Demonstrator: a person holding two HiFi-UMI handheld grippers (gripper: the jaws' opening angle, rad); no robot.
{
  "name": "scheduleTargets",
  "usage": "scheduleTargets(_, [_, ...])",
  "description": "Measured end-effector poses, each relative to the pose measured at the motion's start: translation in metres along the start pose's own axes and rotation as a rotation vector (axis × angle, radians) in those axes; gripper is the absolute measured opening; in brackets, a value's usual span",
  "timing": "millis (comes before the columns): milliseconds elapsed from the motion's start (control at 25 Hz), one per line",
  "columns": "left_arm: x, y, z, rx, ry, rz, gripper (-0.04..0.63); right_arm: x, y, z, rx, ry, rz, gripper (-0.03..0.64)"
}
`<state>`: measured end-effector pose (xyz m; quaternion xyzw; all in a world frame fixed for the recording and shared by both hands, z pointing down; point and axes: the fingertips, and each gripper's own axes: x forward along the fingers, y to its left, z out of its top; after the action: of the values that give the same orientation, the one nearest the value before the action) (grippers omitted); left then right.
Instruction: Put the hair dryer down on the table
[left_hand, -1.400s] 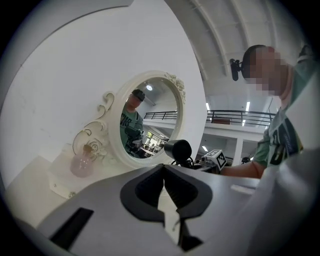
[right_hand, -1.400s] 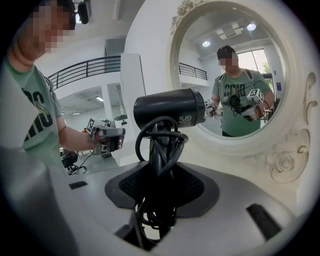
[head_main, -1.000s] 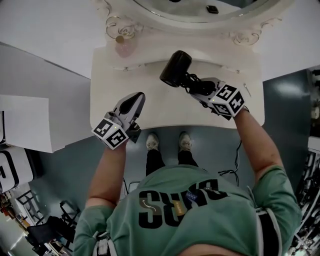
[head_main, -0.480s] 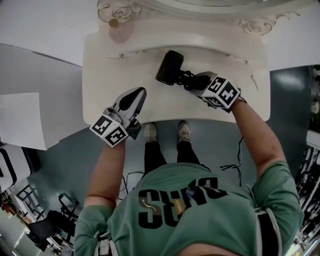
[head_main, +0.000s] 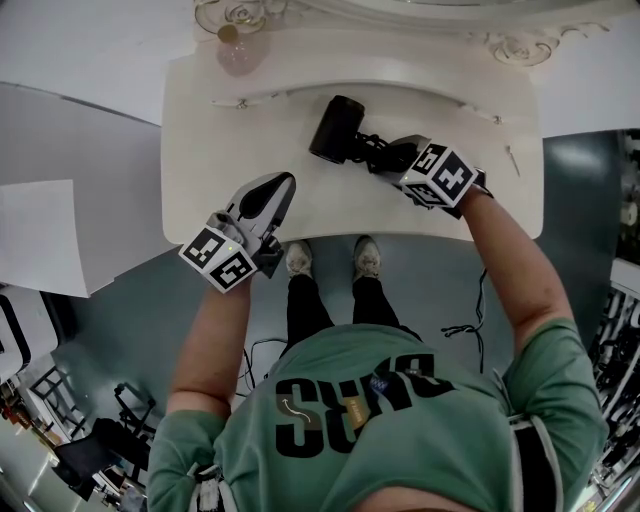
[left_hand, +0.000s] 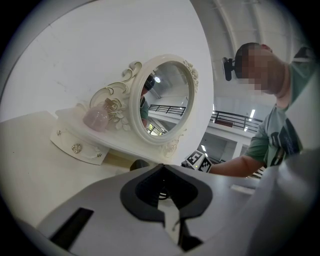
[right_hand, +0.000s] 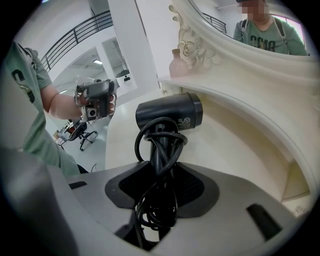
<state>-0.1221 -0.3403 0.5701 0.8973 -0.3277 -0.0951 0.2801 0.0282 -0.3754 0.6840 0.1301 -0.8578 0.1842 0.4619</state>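
A black hair dryer (head_main: 335, 128) (right_hand: 170, 114) lies low over the white dressing table (head_main: 230, 150), barrel to the left. I cannot tell whether it touches the top. Its handle, with the black cord (right_hand: 156, 200) wound round it, runs back into my right gripper (head_main: 386, 156) (right_hand: 160, 186), which is shut on the handle and tilted down. My left gripper (head_main: 282, 186) (left_hand: 165, 189) hovers level at the table's front edge, left of the dryer and apart from it, jaws together with nothing between them.
An ornate white oval mirror (left_hand: 131, 100) stands on a raised shelf (left_hand: 75, 145) at the back of the table. A pink bottle (head_main: 237, 55) (left_hand: 96, 119) sits on the shelf's left end. The person's shoes (head_main: 300, 258) are below the table's front edge, and a cable (head_main: 465, 335) lies on the floor.
My right gripper has sunk toward the tabletop with the dryer and tipped further down. The left gripper has dropped a little and stays shut.
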Motion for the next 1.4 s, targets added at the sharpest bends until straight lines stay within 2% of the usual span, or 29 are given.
scheduleTargets(840, [-0.015,-0.006,-0.002,-0.015,-0.018,-0.007,0.011,0.009,0.0,0.0,-0.027,0.161,-0.034,0.176])
scheduleTargets(920, [-0.017,-0.007,-0.003,-0.017,-0.017,-0.007,0.011,0.009,0.0,0.003,-0.02,0.151,-0.041,0.183])
scheduleTargets(1080, [-0.02,-0.009,-0.004,-0.019,-0.013,-0.005,0.011,0.006,0.003,0.013,-0.001,0.115,-0.037,0.276])
scheduleTargets(1400, [-0.021,-0.018,0.006,-0.015,-0.008,-0.004,0.011,-0.021,0.002,0.025,0.014,0.017,-0.075,0.305])
